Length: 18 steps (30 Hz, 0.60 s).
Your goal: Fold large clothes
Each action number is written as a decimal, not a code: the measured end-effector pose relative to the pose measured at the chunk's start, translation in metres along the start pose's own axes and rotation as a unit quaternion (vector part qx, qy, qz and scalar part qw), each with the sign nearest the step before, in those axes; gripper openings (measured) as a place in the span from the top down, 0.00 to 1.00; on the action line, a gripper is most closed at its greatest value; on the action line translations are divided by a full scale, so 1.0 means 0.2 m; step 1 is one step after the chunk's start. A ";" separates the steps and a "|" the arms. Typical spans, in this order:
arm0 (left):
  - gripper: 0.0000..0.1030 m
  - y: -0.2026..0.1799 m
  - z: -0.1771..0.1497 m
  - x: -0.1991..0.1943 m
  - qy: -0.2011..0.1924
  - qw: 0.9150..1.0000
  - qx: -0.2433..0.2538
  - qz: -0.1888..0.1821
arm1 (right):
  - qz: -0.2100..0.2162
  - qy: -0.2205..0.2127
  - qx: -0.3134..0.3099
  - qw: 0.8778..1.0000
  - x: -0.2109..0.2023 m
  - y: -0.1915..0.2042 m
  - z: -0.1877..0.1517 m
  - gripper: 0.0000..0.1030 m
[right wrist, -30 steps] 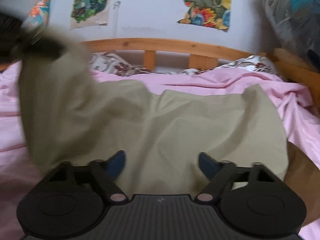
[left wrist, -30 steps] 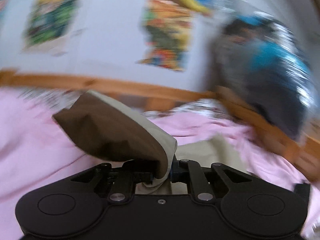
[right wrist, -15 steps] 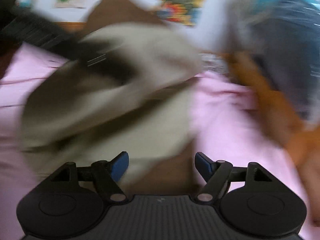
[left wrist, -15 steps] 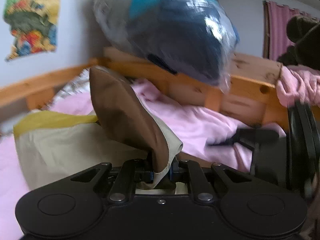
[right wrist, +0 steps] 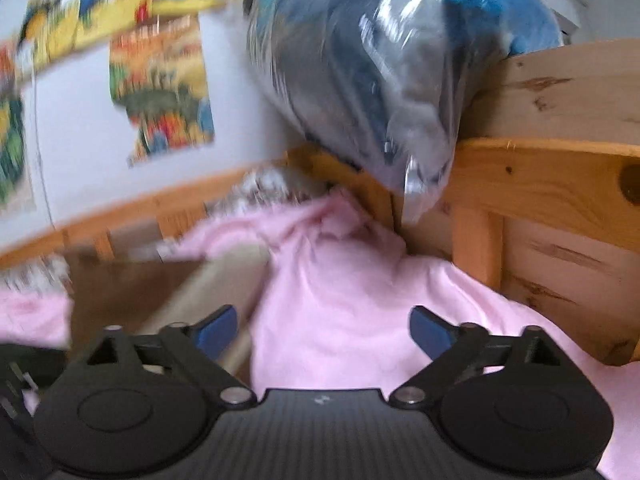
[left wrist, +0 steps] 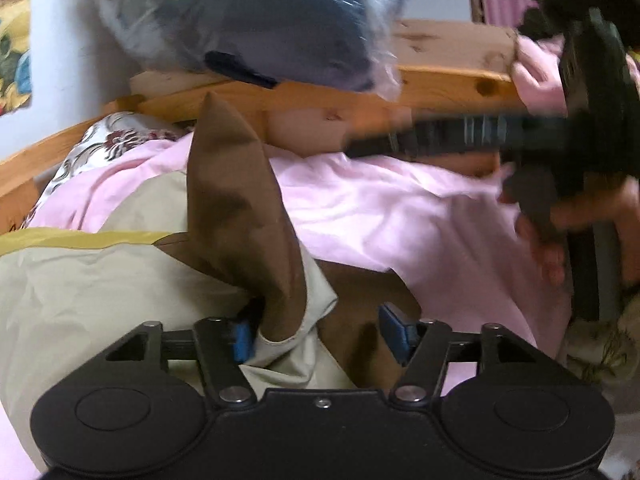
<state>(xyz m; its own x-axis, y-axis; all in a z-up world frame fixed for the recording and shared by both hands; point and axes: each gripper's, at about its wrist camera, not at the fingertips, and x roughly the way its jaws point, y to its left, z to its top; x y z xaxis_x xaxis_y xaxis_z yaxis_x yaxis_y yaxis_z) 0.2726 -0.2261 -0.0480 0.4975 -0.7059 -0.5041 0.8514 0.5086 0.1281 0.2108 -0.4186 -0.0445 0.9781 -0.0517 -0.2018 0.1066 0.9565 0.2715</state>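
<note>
wooden bed frame [right wrist: 532,184], postered white wall [right wrist: 88,128]

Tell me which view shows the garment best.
Left wrist: the garment is sharp, its brown corner standing up between the left gripper's open jaws. Right wrist catches only a blurred brown and beige strip at lower left.

Beige-and-brown garment [left wrist: 100,288], pink sheet [left wrist: 380,208], floral pillow [left wrist: 108,140].

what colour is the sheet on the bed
Plain pale pink sheet, clearest in the right wrist view.
</note>
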 end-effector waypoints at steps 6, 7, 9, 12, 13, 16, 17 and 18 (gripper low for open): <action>0.24 -0.02 0.00 0.01 -0.005 1.000 -0.006 -0.008 | 0.121 -0.026 0.075 0.989 -0.03 -0.05 0.05 0.00; 0.24 -0.02 0.00 0.01 -0.004 1.000 -0.006 -0.008 | 0.138 -0.024 0.080 0.987 -0.01 -0.05 0.07 0.00; 0.23 -0.02 0.00 0.01 -0.004 1.000 -0.005 -0.008 | 0.166 -0.012 0.078 0.983 0.01 -0.01 0.07 0.00; 0.22 -0.04 -0.01 0.00 -0.007 1.000 -0.003 -0.001 | 0.193 0.004 0.063 0.979 0.05 0.06 0.07 0.00; 0.22 -0.04 -0.02 -0.01 -0.009 1.000 -0.004 -0.002 | 0.200 0.009 0.058 0.978 0.06 0.08 0.07 0.00; 0.22 -0.05 -0.02 -0.04 -0.011 1.000 -0.002 0.000 | 0.221 0.017 0.040 0.974 0.07 0.13 0.08 0.00; 0.21 -0.05 -0.03 -0.04 -0.011 1.000 0.001 0.001 | 0.226 0.019 0.032 0.973 0.05 0.15 0.08 0.00; 0.22 -0.06 -0.03 -0.05 -0.011 1.000 0.004 0.002 | 0.229 0.020 0.023 0.973 0.05 0.17 0.08 0.00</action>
<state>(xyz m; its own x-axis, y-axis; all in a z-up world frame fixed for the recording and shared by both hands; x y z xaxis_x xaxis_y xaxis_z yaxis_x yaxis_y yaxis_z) 0.2563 -0.2221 -0.0494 0.5043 -0.7145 -0.4849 0.8506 0.5079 0.1362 0.2275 -0.3910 -0.0218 0.9172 0.3893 -0.0849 -0.3307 0.8626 0.3828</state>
